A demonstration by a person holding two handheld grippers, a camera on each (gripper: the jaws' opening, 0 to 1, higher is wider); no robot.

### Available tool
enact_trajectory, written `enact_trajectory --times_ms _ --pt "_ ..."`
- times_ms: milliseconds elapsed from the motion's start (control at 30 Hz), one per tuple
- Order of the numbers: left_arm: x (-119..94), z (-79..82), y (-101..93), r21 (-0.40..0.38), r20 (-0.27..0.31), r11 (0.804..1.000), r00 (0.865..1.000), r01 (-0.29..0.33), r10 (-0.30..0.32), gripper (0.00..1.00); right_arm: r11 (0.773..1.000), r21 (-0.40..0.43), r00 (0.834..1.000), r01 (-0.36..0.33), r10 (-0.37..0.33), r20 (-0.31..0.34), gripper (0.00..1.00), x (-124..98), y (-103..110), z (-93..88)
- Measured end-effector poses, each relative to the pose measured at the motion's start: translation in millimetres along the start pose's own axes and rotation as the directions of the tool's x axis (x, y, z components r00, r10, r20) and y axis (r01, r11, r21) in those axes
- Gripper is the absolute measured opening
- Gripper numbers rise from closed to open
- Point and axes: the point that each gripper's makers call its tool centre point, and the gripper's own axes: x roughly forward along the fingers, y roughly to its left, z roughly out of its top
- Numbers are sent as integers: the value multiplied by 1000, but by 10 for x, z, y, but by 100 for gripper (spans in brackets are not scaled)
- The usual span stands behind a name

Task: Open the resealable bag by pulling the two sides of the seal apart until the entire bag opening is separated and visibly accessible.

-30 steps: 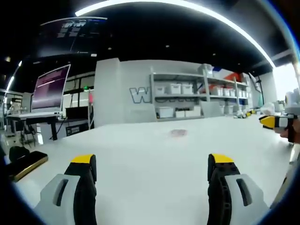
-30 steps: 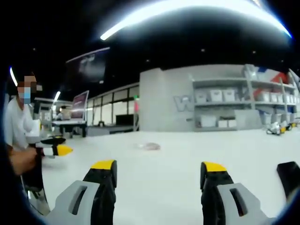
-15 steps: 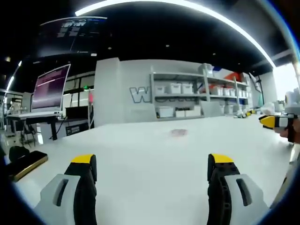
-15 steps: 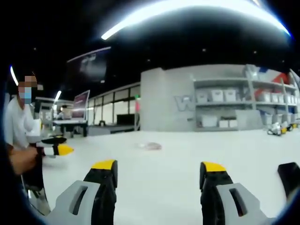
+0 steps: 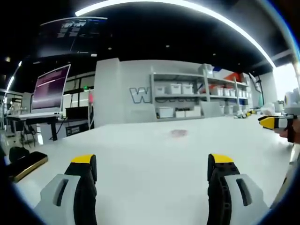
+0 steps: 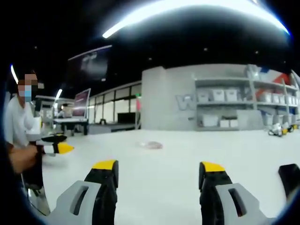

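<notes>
- The resealable bag lay flat on the white table, far out ahead of both tools. It read as a small, pale, pinkish patch, too small and blurred to show its seal or which way the opening faced. In the right gripper view the same bag sat left of centre, again well apart from the jaws.
- Nothing touched it. Whether the seal was closed could not be told from the frames.
- The left gripper rode low over the table with its yellow-tipped jaws spread wide, bare tabletop between them and nothing held.
- The right gripper looked the same: jaws wide apart and empty above the white surface.
- Each tool also appeared at the edge of the other's view: a yellow tip at the right edge of the left gripper view, and a yellow tip beside a hand at the left edge of the right gripper view.
- Judged from this, the task stood at its very start: the approach, with no grip taken and no pulling begun.
- The next move would call for bringing both tools forward to the bag, finding the seal's two lips, and pinching one side in each before drawing them apart.
- Behind the table stood shelves with white bins, a grey wall, and a monitor at the left.
</notes>
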Motion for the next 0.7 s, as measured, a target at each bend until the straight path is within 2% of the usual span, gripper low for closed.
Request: enact_trajectory --times_ms 700 --pt "11 25 12 5 3 1000 1000 3 -3 98 1000 -18 1000 -14 13 -9 69 95 28 19"
